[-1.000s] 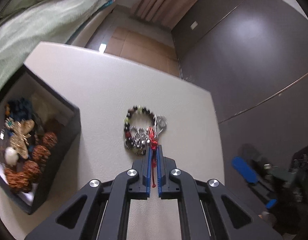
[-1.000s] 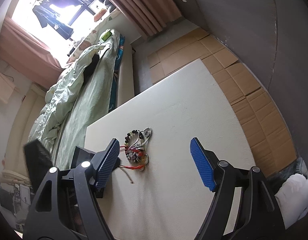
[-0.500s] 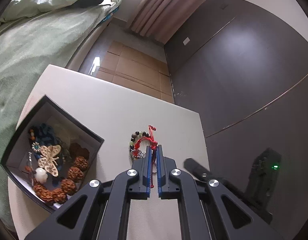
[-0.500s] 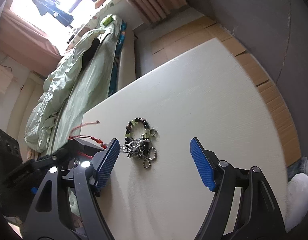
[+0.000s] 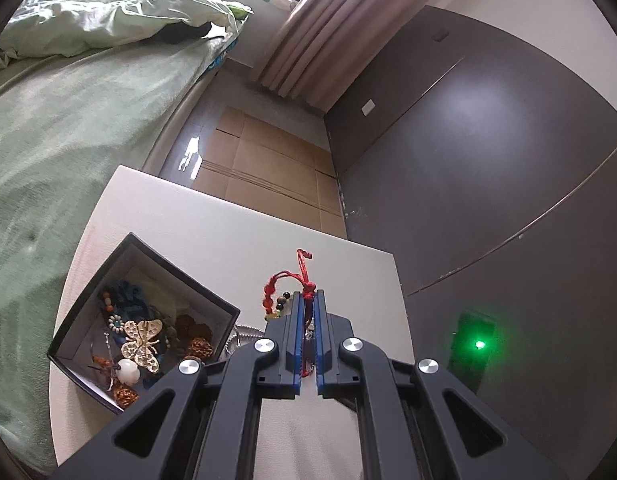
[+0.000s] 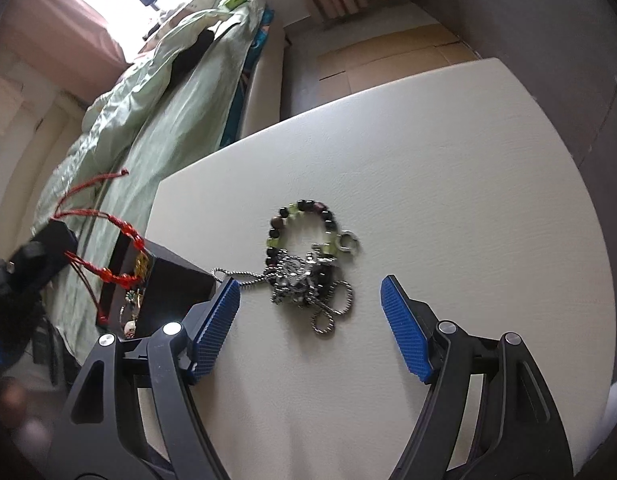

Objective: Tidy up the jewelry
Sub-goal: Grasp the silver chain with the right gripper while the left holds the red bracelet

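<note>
My left gripper [image 5: 307, 300] is shut on a red cord bracelet [image 5: 286, 280], held up off the white table [image 5: 228, 240]. In the right wrist view the same red cord bracelet [image 6: 108, 248] hangs in the air at the far left, over the black jewelry box [image 6: 168, 284]. A tangle of jewelry stays on the table: a dark and green beaded bracelet [image 6: 304, 212] and a silver chain [image 6: 328, 304]. My right gripper [image 6: 310, 300] hovers just in front of that tangle, its jaws wide and closing, touching nothing.
The black jewelry box [image 5: 84, 340] holds a gold butterfly piece [image 5: 142, 340], brown beads and other pieces. A bed with a green cover [image 5: 68, 140] runs along the table's left side. Cardboard sheets [image 5: 268, 168] lie on the floor beyond.
My left gripper lifted the red cord bracelet out of the tangle and carried it up toward the box. My right gripper came closer to the tangle and lower over the table.
</note>
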The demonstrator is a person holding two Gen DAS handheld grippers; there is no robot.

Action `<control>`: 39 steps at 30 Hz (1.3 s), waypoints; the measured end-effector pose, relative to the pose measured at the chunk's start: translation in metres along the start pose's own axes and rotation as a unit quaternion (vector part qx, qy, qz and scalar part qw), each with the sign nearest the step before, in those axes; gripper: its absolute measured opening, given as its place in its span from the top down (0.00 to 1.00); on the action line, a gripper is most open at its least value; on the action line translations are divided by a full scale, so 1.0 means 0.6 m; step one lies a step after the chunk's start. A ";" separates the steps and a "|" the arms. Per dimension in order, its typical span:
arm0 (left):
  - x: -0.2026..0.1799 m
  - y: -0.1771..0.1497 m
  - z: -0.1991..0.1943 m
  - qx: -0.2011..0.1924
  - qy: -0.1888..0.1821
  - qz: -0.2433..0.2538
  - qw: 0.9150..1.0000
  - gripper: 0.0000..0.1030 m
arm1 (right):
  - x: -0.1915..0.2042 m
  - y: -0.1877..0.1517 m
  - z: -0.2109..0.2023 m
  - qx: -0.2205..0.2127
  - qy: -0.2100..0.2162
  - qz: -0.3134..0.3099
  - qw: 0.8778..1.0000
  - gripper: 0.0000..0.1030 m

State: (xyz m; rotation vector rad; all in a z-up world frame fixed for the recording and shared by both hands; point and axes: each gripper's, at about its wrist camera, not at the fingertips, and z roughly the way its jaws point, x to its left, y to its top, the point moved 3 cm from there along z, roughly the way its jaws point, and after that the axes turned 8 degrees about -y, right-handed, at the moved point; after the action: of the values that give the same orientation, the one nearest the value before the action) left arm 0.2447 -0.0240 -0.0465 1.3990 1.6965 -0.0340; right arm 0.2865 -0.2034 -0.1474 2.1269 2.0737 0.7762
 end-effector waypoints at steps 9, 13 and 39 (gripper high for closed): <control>0.014 0.010 0.003 0.000 0.006 -0.007 1.000 0.97 | 0.024 -0.008 0.030 0.002 -0.042 -0.035 0.999 0.74; 0.016 0.010 0.002 0.001 0.011 -0.007 1.000 0.97 | 0.006 -0.008 0.023 0.012 -0.014 -0.015 1.000 0.97; 0.004 0.030 -0.065 -0.027 0.008 0.022 0.999 0.97 | 0.064 0.048 -0.229 -0.130 0.069 -0.036 0.988 0.97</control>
State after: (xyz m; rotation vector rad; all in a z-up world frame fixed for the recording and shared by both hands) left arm 0.2352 0.0048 -0.0164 1.3991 1.6673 0.0467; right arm 0.2570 -0.2096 -0.0053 1.8997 1.9692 1.1424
